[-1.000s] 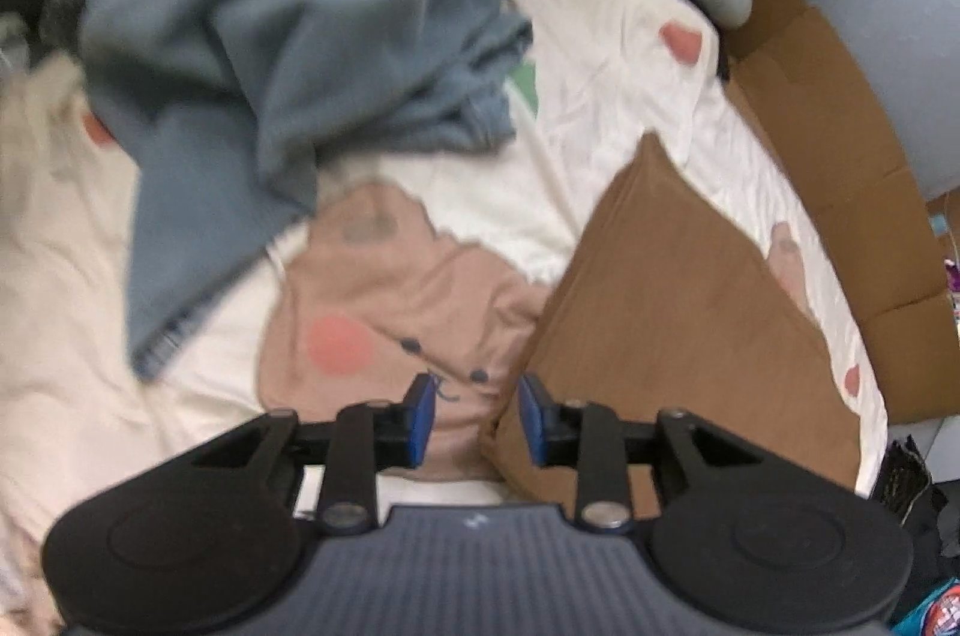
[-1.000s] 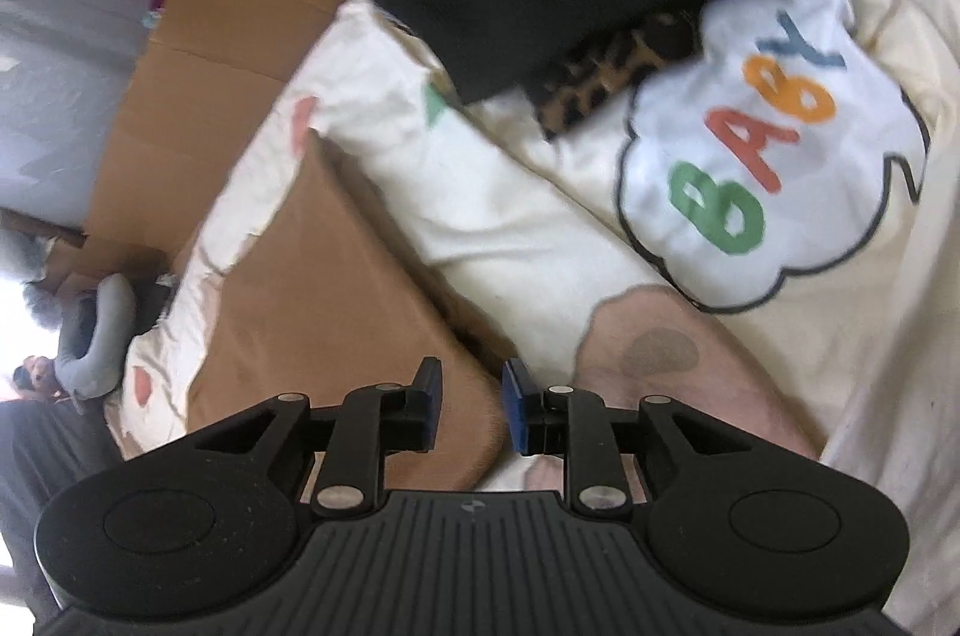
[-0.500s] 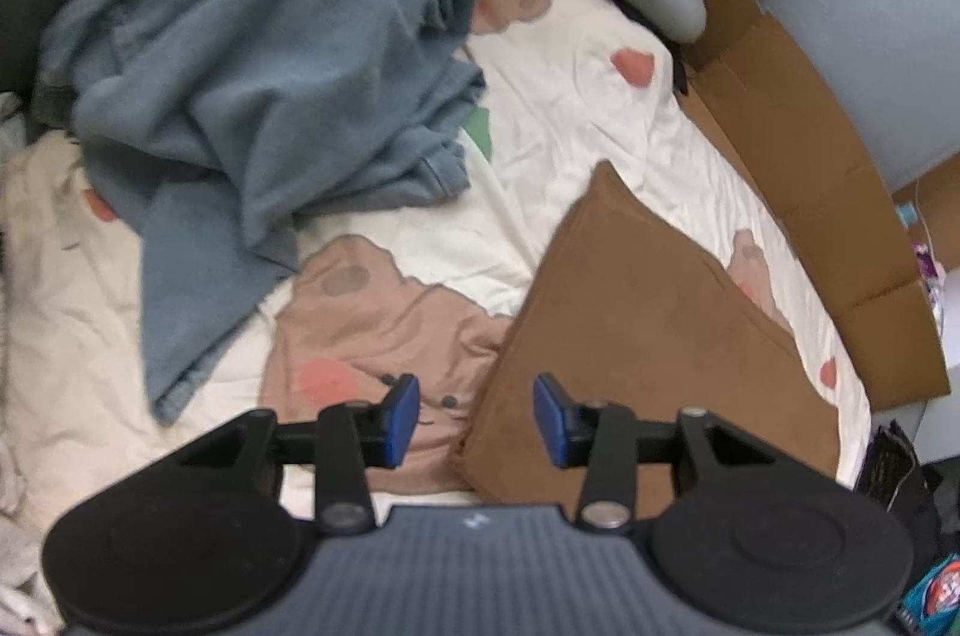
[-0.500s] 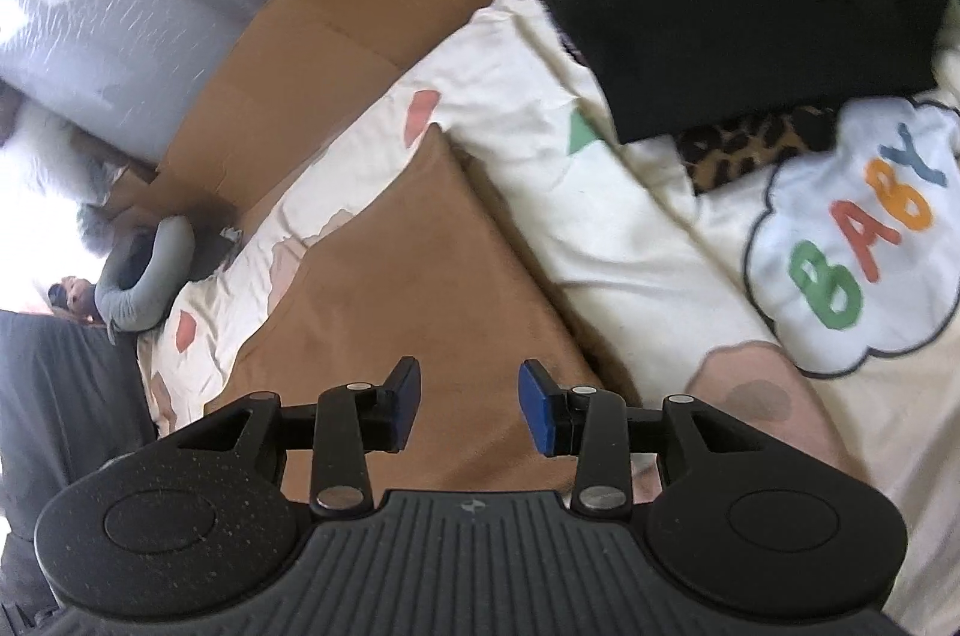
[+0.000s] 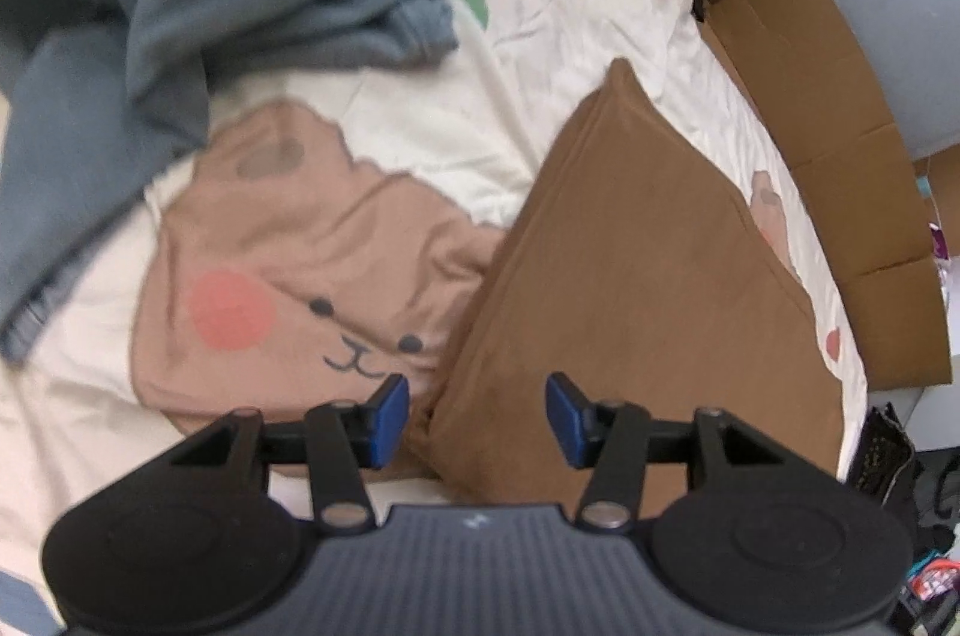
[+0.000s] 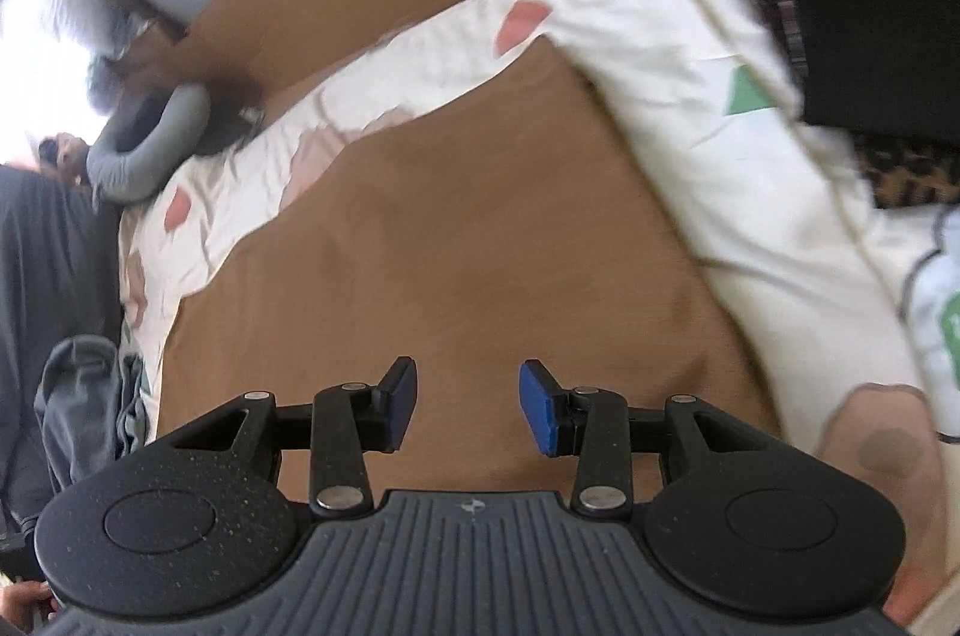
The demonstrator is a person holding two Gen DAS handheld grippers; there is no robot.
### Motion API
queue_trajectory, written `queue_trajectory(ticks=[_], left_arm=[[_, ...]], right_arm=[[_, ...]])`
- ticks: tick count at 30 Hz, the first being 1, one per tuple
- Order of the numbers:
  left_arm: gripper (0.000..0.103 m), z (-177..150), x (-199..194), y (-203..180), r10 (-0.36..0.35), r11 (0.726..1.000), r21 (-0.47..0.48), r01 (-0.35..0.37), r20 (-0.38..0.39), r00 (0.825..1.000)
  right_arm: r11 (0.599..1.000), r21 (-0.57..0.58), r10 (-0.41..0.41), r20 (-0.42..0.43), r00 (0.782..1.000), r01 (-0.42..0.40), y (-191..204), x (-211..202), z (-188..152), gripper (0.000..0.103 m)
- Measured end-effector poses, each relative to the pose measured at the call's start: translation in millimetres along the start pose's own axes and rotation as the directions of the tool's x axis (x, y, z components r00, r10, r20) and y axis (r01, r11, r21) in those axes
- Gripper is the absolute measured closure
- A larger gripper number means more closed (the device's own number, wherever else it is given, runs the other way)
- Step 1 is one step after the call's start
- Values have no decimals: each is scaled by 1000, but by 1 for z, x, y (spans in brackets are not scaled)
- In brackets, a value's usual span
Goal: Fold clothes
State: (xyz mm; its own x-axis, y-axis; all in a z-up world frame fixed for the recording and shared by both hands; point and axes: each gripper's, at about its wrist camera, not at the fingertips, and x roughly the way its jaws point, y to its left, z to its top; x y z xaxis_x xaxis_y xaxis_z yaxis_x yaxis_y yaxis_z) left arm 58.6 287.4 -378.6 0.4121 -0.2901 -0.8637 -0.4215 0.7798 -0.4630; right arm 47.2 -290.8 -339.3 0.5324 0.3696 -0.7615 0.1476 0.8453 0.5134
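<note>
Our left gripper [image 5: 477, 417], jaws apart and empty, hovers over the near corner of the brown folded garment [image 5: 648, 288], whose long axis runs away up-right on the printed bedsheet [image 5: 558, 36]. Our right gripper [image 6: 467, 411], likewise spread and empty, hangs directly over its middle, so it seems nearer.

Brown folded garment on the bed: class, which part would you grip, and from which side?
Grip the brown garment at its near corner, coming from the near edge. That corner lies between the left gripper's open jaws, and its edges show against the cream bedsheet.
</note>
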Motion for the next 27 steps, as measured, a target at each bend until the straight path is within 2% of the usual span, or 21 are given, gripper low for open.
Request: queue_trajectory(ticks=[7,12,14,17,19,23,27], left_arm=[[51,-21,20,16,-56,997,-58,55,-9,998],[53,-24,30,28,-122,985,-120,124,26,992],[62,-24,33,32,-173,974,-140,178,46,984],[63,-25,39,35,-231,955,-180,237,57,971],[67,-26,42,38,-247,950,-183,254,61,967],[84,-27,42,47,-272,937,-206,281,71,960],[89,-26,35,50,-287,932,-207,298,82,955]], right_arm=[[996,-89,-7,-55,998,2,24,26,-1,58],[989,-145,-17,-93,996,4,35,34,-5,58],[985,-174,-26,-114,993,6,39,38,-7,58],[976,-217,-36,-142,989,5,46,44,-9,58],[971,-239,-35,-151,988,-2,52,49,-10,58],[961,-274,-15,-163,987,-31,67,64,-13,58],[949,-308,12,-162,987,-62,89,83,-14,58]])
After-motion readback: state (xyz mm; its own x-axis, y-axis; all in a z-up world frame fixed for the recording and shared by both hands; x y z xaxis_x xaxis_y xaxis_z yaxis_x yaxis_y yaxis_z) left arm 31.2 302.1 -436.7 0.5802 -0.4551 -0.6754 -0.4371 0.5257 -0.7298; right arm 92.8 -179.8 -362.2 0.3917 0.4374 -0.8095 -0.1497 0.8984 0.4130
